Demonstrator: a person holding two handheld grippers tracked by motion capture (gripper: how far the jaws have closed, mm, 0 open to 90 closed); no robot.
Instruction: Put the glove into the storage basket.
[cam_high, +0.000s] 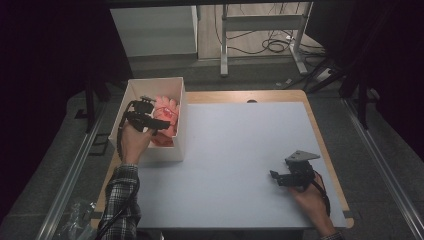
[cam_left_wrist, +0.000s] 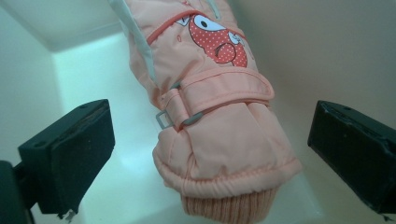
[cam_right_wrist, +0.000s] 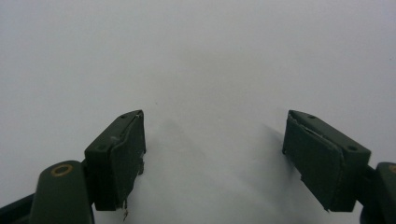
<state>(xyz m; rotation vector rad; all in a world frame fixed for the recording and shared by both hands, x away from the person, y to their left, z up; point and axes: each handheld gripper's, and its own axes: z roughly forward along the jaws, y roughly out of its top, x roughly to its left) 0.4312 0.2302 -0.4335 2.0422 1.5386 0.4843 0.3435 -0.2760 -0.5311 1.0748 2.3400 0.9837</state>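
While you hold over the box:
Left tool (cam_left_wrist: 210, 140): your jaws gape wide on either side of the glove (cam_left_wrist: 219, 121), gripping nothing.
Glove: pink, lying inside the white box (cam_high: 131, 90) at the desk's (cam_high: 235, 150) left edge, knit cuff toward your tool.
Right tool (cam_right_wrist: 212, 158): wide open and empty, low over bare desk, well apart from the box.

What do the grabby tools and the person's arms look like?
Both tools are black. The right tool carries a grey three-cornered plate on top, and a dark cable trails from it. The left tool has broad, blocky black pads. The left arm wears a black-and-white checked sleeve.
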